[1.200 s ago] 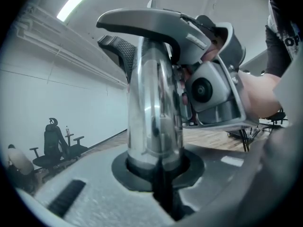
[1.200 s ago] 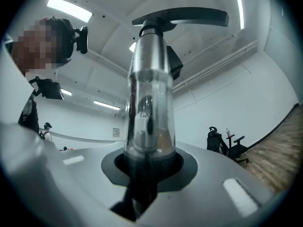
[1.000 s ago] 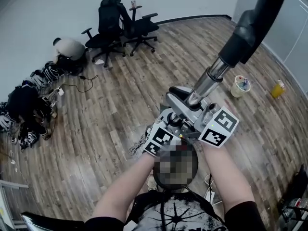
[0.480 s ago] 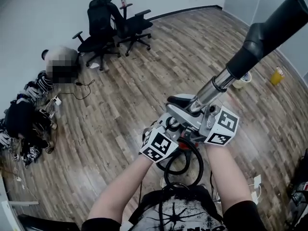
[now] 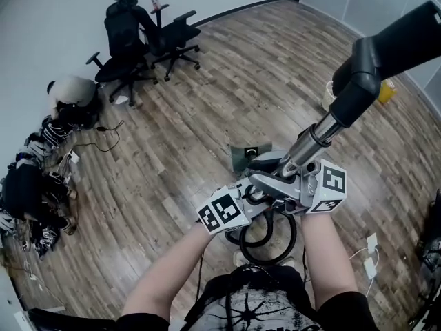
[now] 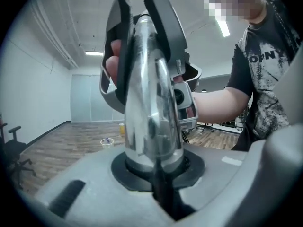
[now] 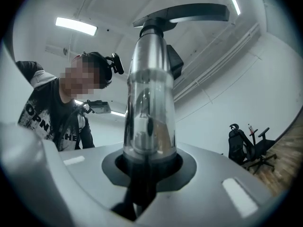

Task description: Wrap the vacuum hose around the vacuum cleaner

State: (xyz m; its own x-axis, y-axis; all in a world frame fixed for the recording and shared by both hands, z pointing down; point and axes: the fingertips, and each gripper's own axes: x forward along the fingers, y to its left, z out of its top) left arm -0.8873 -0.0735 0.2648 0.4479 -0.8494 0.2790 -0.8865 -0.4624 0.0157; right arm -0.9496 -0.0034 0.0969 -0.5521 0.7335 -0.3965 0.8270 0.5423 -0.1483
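In the head view both grippers clamp the vacuum's chrome tube just below my chest. The tube slants up to the right into a black cuff and the thick black hose. My left gripper is shut on the tube from the left, my right gripper from the right. A black hose loop hangs under them. In the left gripper view the tube rises from the left gripper to a grey handle. In the right gripper view the tube stands in the right gripper.
Two black office chairs stand at the far wall. A person in white crouches by it, beside bags and cables. A cup and a yellow object sit on the wood floor at right, a white power strip near my feet.
The tube and hose have tilted lower and to the right. Both grippers, still clamped on it, dropped a little, and the black hose loop came into view beneath them.
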